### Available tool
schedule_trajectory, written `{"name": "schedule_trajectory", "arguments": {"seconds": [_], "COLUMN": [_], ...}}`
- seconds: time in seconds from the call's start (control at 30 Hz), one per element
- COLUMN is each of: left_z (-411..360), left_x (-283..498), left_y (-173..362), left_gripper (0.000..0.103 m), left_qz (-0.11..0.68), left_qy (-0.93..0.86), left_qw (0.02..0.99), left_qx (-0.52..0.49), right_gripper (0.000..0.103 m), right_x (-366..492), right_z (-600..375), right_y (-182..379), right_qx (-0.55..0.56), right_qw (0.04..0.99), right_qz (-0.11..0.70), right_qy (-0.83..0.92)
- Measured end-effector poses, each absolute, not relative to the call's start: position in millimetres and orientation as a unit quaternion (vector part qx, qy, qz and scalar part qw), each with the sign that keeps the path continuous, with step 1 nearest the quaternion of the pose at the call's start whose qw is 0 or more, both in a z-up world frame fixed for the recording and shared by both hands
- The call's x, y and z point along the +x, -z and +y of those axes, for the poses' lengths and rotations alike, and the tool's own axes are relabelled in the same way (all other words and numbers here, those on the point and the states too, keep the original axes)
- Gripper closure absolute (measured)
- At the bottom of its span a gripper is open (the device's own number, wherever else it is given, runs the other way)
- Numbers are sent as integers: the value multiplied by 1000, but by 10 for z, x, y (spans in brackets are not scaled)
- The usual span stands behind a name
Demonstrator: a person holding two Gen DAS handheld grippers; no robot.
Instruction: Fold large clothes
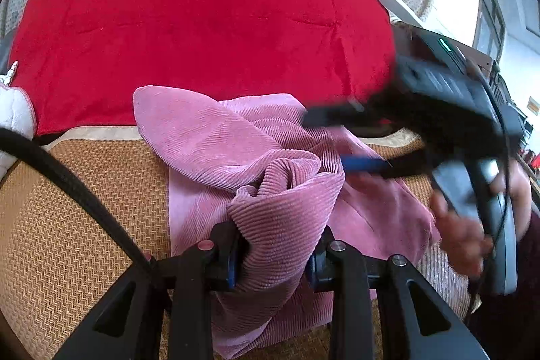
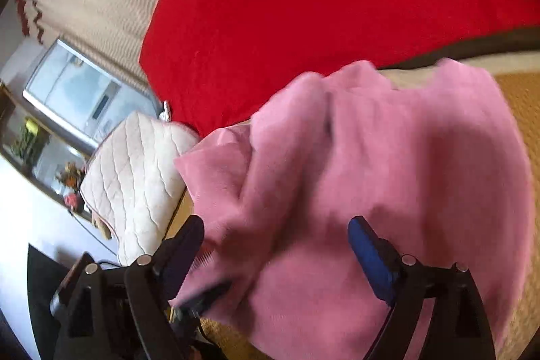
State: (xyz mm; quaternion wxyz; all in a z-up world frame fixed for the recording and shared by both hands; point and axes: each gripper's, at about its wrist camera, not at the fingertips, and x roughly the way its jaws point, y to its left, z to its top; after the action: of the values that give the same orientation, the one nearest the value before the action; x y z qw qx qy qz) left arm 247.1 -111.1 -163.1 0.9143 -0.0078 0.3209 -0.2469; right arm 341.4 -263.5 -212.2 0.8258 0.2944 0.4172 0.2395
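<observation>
**Pink corduroy bunched in one gripper, the other spread wide**

While the pink ribbed garment (image 1: 270, 164) lies heaped on the woven mat (image 1: 84, 198) near the front of the bed, a thick wad of it is pinched between the fingers of the left gripper (image 1: 273, 262), which stand partly closed on the cloth. It looks soft, limp and fairly light, likely to sag and slide into folds unless held by an edge or corner, not by the bunched middle. In the right wrist view the garment (image 2: 388, 177) fills the frame, blurred. The right gripper (image 2: 280, 245) has its fingers well apart with cloth between them, gripping nothing that can be seen; it reaches in from the right, angled toward the pile. Beyond lie a red quilt (image 1: 202, 32) and, at the left, a white quilted cushion (image 2: 135, 177).
</observation>
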Motion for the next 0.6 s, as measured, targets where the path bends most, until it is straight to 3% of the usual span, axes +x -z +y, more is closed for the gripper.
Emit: {"name": "schedule_trajectory", "arguments": {"seconds": [0.17, 0.4, 0.47, 0.5, 0.6], "left_z": [-961, -740, -599, -527, -227], "left_x": [2437, 2433, 2379, 2375, 2348], "left_y": [1643, 1644, 1644, 1640, 1527], "left_gripper": [71, 67, 64, 64, 58], "left_qz": [321, 335, 341, 347, 363], "left_qy": [261, 280, 288, 297, 330], "left_qw": [910, 899, 894, 888, 867], "left_qx": [-20, -38, -51, -60, -86], "right_gripper": [11, 11, 35, 65, 73], "right_x": [3751, 3921, 3912, 3899, 3864], "right_z": [-2150, -1629, -1531, -1487, -1572], "right_y": [1890, 2029, 2082, 2121, 2174], "right_qx": [225, 120, 90, 77, 81], "right_qw": [817, 796, 800, 796, 802], "right_qz": [458, 535, 541, 546, 545], "right_qy": [-270, -257, -244, -248, -232]}}
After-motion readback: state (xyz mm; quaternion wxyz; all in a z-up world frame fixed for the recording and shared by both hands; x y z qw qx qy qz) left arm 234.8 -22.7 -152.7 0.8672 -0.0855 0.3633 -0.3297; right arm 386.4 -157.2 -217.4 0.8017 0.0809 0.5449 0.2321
